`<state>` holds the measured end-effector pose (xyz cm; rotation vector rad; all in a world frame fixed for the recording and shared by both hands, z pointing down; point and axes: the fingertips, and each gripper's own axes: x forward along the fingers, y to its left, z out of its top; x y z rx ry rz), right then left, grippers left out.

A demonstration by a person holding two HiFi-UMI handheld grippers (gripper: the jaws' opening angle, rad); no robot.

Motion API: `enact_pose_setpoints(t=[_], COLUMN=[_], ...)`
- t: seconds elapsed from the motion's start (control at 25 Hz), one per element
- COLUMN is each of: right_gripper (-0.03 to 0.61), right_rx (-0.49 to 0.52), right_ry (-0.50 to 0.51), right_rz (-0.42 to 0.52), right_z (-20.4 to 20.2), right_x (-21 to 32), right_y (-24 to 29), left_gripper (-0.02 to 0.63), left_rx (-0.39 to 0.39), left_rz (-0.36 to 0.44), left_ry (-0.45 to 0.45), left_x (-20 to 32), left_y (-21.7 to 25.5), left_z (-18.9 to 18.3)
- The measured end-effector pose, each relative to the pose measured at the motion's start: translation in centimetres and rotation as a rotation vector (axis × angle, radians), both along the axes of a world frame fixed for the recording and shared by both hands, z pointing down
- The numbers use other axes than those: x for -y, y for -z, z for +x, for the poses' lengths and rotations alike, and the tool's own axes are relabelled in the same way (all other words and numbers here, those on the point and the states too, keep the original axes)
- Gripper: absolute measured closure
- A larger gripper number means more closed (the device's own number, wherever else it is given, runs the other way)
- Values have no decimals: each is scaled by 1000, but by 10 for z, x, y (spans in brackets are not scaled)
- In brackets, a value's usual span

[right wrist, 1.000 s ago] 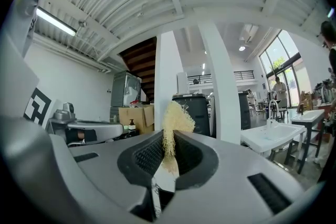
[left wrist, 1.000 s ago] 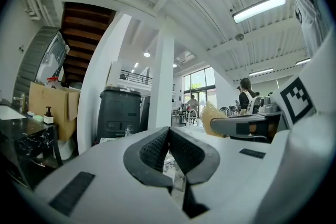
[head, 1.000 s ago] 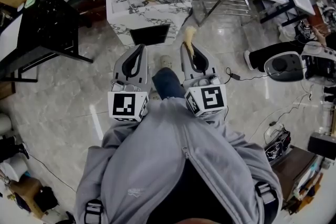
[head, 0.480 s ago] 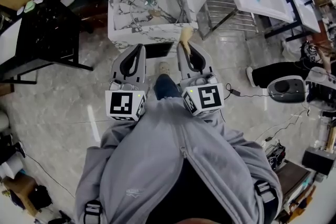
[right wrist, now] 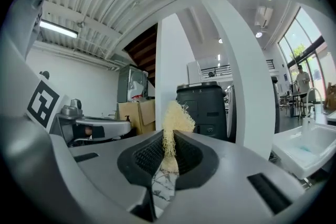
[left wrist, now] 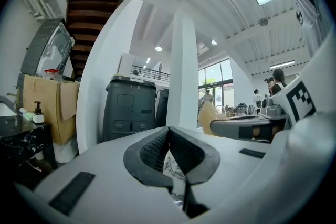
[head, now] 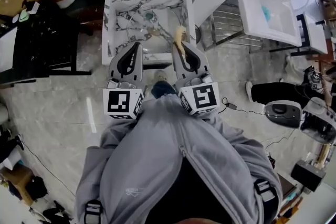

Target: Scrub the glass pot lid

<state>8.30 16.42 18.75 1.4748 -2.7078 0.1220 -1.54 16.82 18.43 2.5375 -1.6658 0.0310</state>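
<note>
The left gripper (head: pixel 137 45), at 11 o'clock, had its jaws together and empty; the right gripper (head: pixel 182 45), at 1 o'clock, was clamped on a pale scrubber (head: pixel 179 35); beyond, at 12 o'clock, the sink (head: pixel 107 23) held what looked like the glass lid (head: pixel 147 21).

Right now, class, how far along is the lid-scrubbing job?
Done: the right gripper is shut on a yellow scrubber. In hand: both grippers point toward the marble sink; the left gripper is shut, empty. Left: all the scrubbing; the scrubber touches nothing else.
</note>
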Motion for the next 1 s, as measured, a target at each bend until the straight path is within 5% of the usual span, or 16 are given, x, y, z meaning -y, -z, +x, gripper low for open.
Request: enact_pose_setpoints(t=[0.36, 1.0], right_gripper=[531, 531], right_rx=[-8, 8], right_ry=[55, -23], right_rz=[-38, -92], right_z=[14, -10], right_x=[87, 128], right_y=[-17, -34], left_gripper=[598, 598], left_rx=[15, 38], left_rz=[-32, -109], left_ry=[42, -32], left_x=[87, 131], left_y=[-9, -36], left_z=[13, -12])
